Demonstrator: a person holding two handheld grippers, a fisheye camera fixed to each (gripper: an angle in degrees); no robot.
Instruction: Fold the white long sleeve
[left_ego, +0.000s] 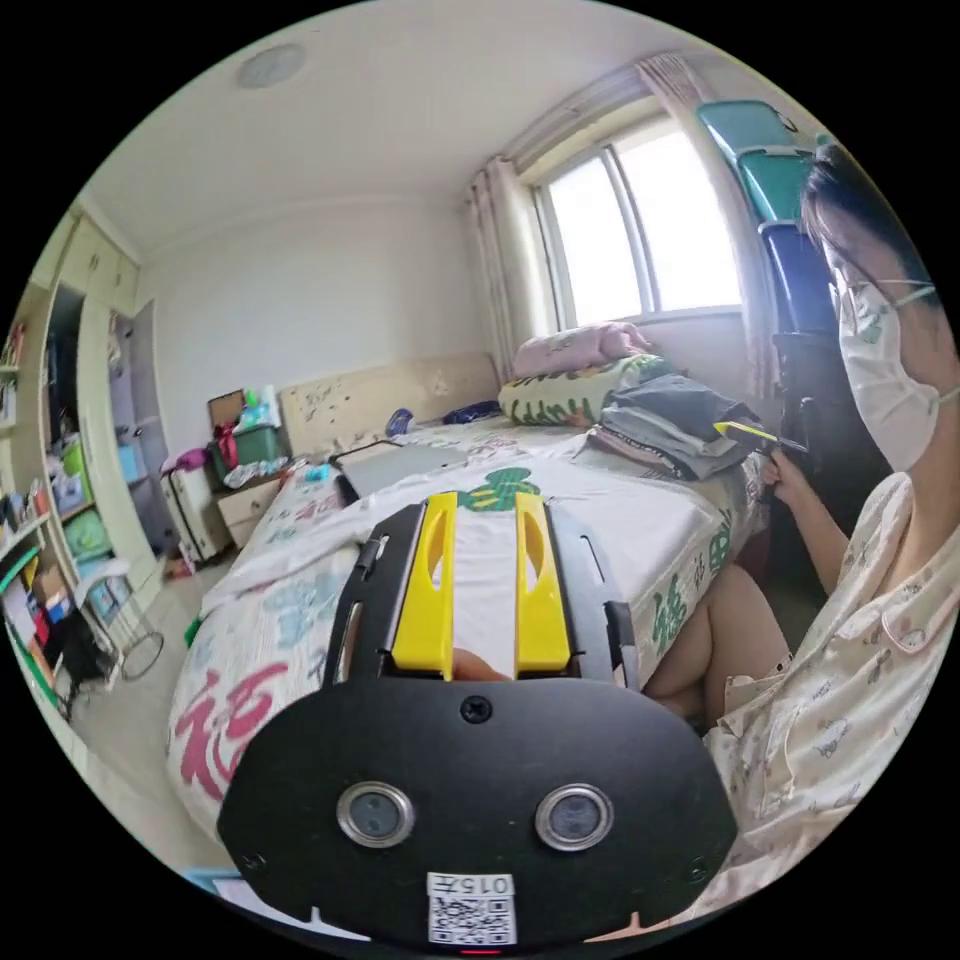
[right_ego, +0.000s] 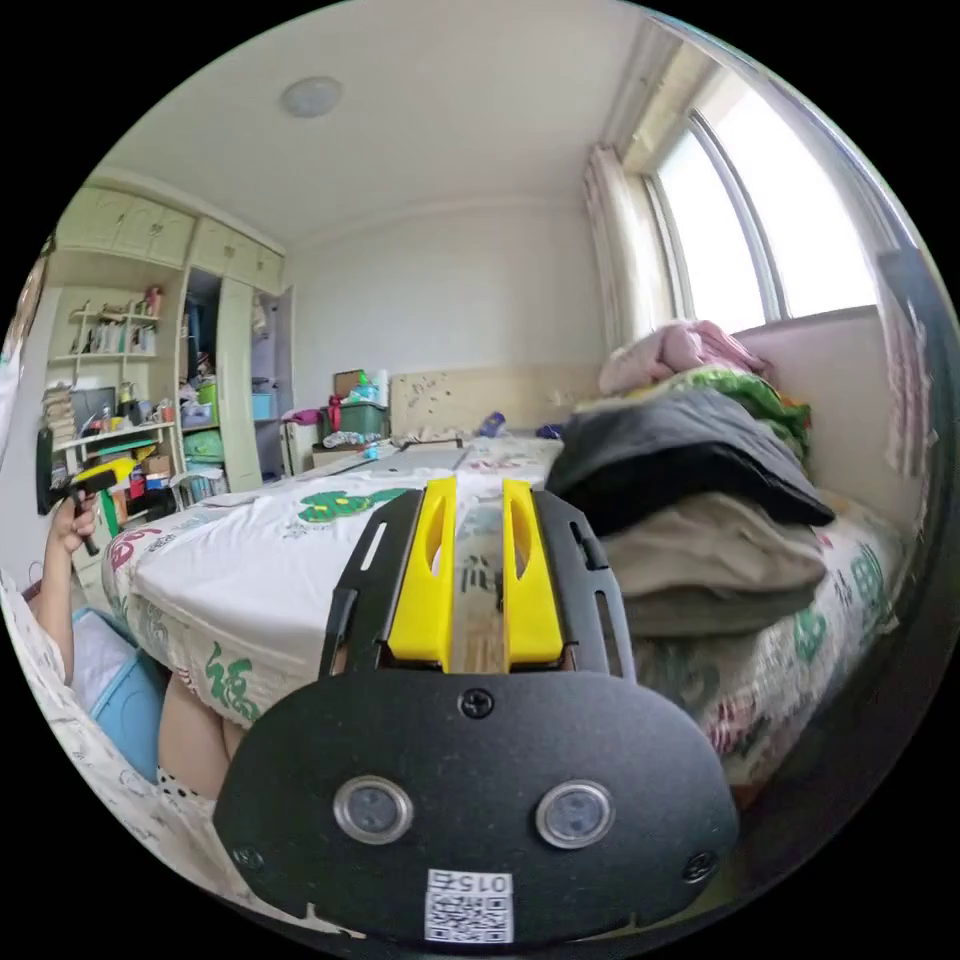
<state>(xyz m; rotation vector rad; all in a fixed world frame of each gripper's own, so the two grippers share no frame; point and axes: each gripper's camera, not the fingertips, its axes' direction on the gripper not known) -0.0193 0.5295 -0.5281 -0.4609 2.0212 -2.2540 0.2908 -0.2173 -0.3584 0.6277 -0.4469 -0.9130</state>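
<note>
The white long sleeve (left_ego: 620, 515) lies spread flat on the patterned bed (left_ego: 250, 640), near the edge closest to the person. My left gripper (left_ego: 485, 500) is held in the air above that edge, its yellow jaws apart with nothing between them. My right gripper (right_ego: 478, 490) hovers low at the bed's edge beside a pile of clothes, jaws apart and empty. In the right gripper view the white garment (right_ego: 250, 565) lies to the left. A hand holds the right gripper (left_ego: 750, 432) by the pile, and the left gripper (right_ego: 85, 480) is at the far left.
A stack of folded dark and beige clothes (right_ego: 700, 500) sits on the bed near the window, with pillows (left_ego: 570, 390) behind it. A flat grey item (left_ego: 400, 465) lies farther up the bed. The person (left_ego: 880, 620) sits beside the bed. Cluttered shelves (right_ego: 110, 420) line the far wall.
</note>
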